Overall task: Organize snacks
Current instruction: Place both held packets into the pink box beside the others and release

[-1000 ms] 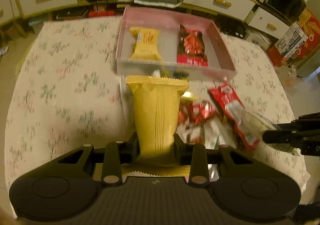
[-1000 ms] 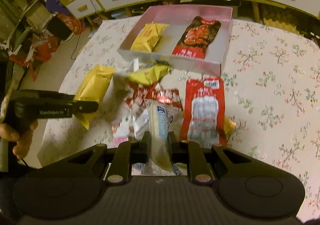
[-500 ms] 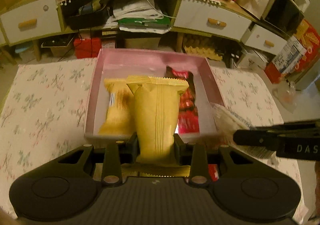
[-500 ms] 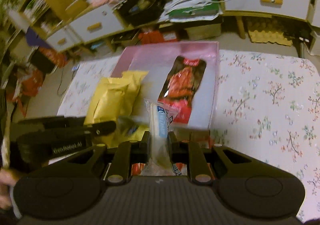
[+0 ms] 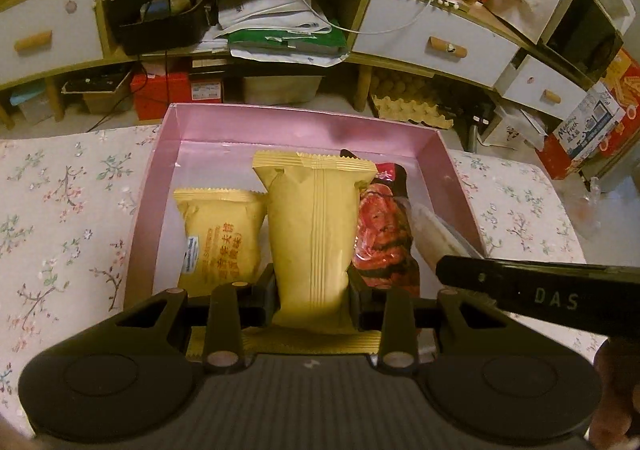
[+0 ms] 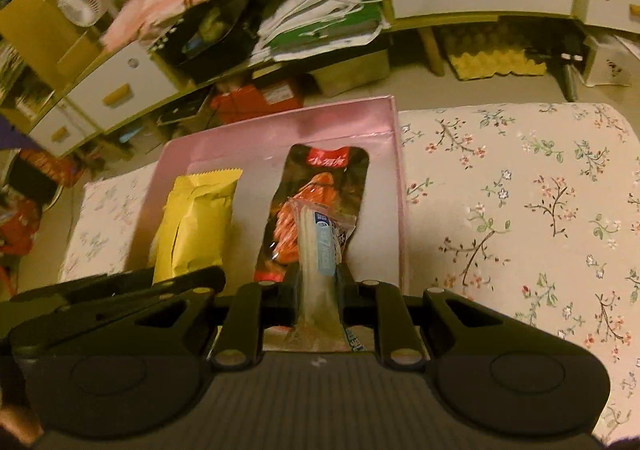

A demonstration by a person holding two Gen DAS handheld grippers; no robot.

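Note:
A pink box (image 5: pixel 304 122) stands on the floral tablecloth; it also shows in the right wrist view (image 6: pixel 280 130). Inside lie a yellow snack packet (image 5: pixel 218 238) at the left and a red snack pouch (image 5: pixel 384 238) at the right, the pouch also seen from the right wrist (image 6: pixel 320 186). My left gripper (image 5: pixel 312 298) is shut on a second yellow packet (image 5: pixel 314 230), held over the box middle. My right gripper (image 6: pixel 318 294) is shut on a clear-wrapped white snack stick (image 6: pixel 320 250), held over the red pouch. The right gripper (image 5: pixel 532 294) shows beside the left one.
The floral tablecloth (image 6: pixel 520 210) spreads right of the box and left of it (image 5: pixel 60 210). Behind the table stand white drawer units (image 5: pixel 432 46) and cluttered shelves with papers. A fan (image 6: pixel 80 2) and boxes sit on the floor side.
Both grippers moved forward from the snack pile to over the pink box, carrying the yellow packet and the snack stick. The loose pile has left view.

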